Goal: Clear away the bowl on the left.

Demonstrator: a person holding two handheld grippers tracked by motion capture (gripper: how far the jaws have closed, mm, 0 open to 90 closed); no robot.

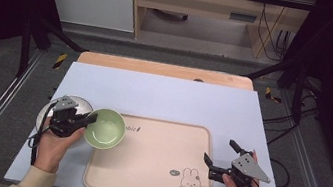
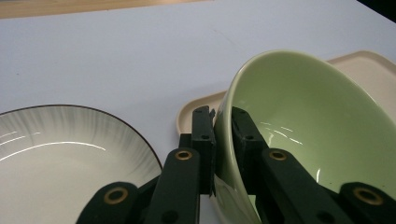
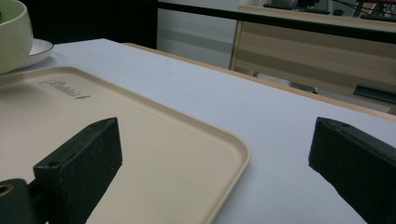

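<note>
We see R gripper (image 3: 215,172) jaws wide apart, beige tray (image 3: 154,154) corner btwn them, green bowl (image 3: 11,39) far beyond L jaw, white plate (image 3: 39,49) behind it

Even, fairly bright overhead light falls on the pale worktop (image 1: 164,93), while the room's edges in the high view sink into near-black. Soft highlights streak the green bowl (image 2: 299,121) and the white plate (image 2: 70,149). Shadows are faint. The nearest tongs (image 3: 215,154) look slightly blurred.

Bowl (image 1: 105,129) between plate (image 1: 82,105) and tray (image 1: 157,173).
</note>
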